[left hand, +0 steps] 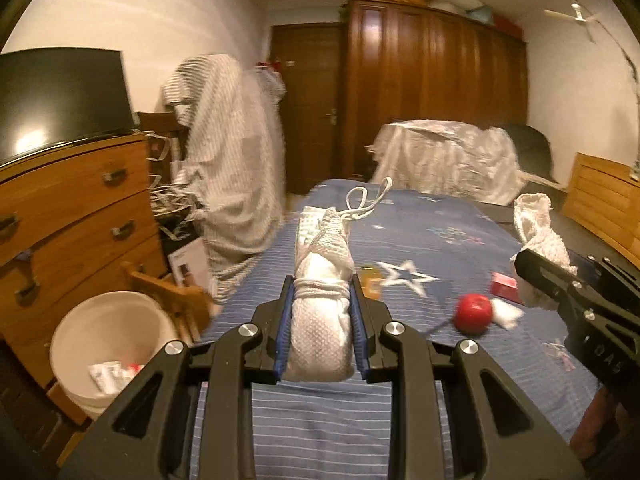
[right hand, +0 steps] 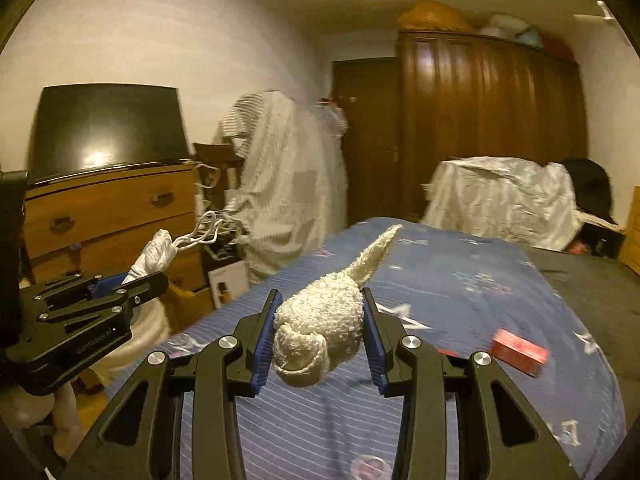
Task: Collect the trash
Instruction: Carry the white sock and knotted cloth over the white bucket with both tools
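**Both grippers loaded; bucket lies to the left**

Left gripper [left hand: 320, 320] pinches a white mesh bundle [left hand: 322, 300] tied with cord, long axis pointing away along the fingers. Right gripper [right hand: 320, 340] pinches a rolled cream towel [right hand: 320, 336], its tail pointing forward. White bucket [left hand: 108, 344] sits low left of the bed [left hand: 320, 420], nearer the left hand. In the way, by my reading: chair corner [left hand: 168, 288] beside the rim. A red ball [left hand: 474, 312] and red box [right hand: 520, 350] lie on the bed.
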